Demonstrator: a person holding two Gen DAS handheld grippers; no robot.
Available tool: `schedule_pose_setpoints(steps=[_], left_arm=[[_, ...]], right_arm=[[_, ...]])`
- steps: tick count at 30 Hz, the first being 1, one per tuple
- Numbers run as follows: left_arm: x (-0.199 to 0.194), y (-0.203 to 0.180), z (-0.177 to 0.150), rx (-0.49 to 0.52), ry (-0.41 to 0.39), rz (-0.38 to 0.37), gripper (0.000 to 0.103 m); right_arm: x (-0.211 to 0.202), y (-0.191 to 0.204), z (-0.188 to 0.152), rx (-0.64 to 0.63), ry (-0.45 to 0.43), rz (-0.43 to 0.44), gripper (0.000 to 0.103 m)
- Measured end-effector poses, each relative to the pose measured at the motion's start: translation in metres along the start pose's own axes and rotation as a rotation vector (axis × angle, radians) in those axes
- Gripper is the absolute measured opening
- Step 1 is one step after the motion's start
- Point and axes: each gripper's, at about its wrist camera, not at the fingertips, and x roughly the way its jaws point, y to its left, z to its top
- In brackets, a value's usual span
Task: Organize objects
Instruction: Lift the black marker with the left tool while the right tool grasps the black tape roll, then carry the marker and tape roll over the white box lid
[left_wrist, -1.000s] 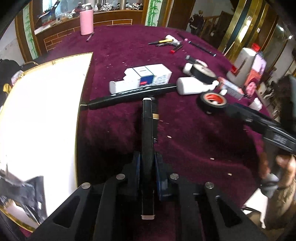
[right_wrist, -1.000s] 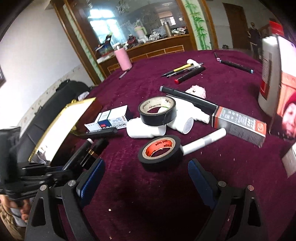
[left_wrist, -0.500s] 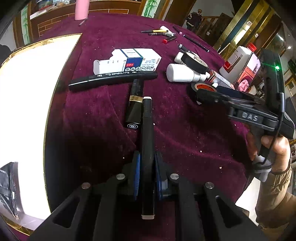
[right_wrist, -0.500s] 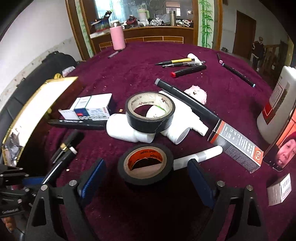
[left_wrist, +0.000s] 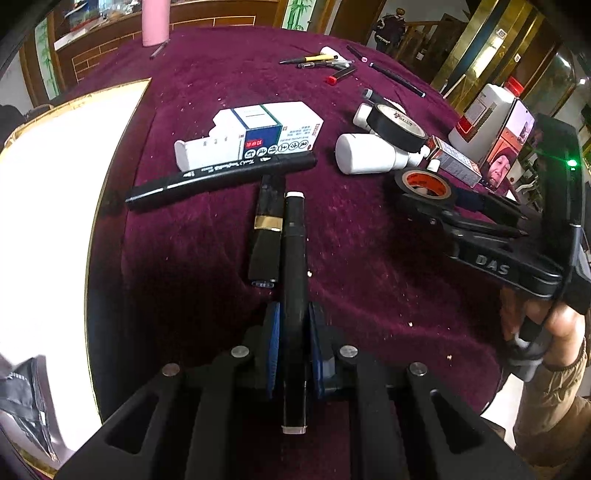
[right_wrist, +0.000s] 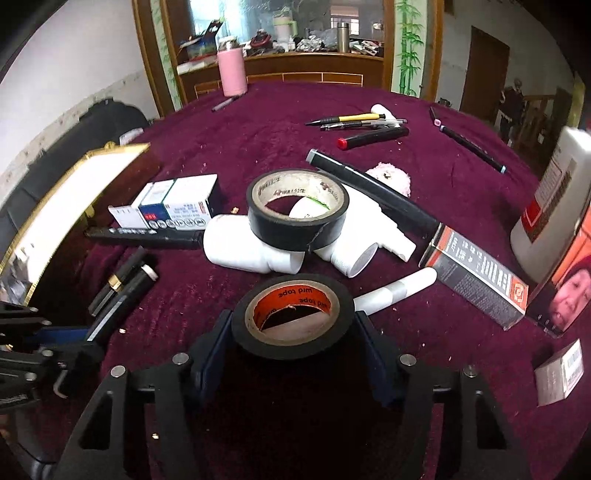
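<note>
Low centre of the left view, the left gripper (left_wrist: 293, 347) clamps a black marker (left_wrist: 294, 280); the right gripper (right_wrist: 293, 354) fingers (blue-padded) flank the orange-cored tape roll (right_wrist: 292, 316) on the worktop (right_wrist: 258, 122), contact unclear.

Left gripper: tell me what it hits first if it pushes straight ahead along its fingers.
The left gripper is shut on a black pen that sticks out ahead. Going straight on, the pen's white tip would probably meet the long black marker lying crosswise, with the white medicine box behind it. Depth is uncertain.
</note>
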Motion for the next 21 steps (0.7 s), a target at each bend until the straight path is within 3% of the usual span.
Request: schedule_pose_setpoints(steps=[5,9,21], left_arm=[[-0.002,0.000,-0.005,-0.002,-0.028,0.010,0.014],[-0.008,0.003,-0.009,-0.032,-0.047,-0.023,0.014],[-0.034,0.005,-0.013,-0.067,-0.111,-0.043,0.014]], right_arm=[[-0.009,-0.004,-0.007,0.038,-0.024,0.059,0.068],[-0.012,-0.002,-0.012,0.059,-0.030,0.100,0.068],[-0.015,0.026,-0.022,0.012,-0.027,0.167,0.068]])
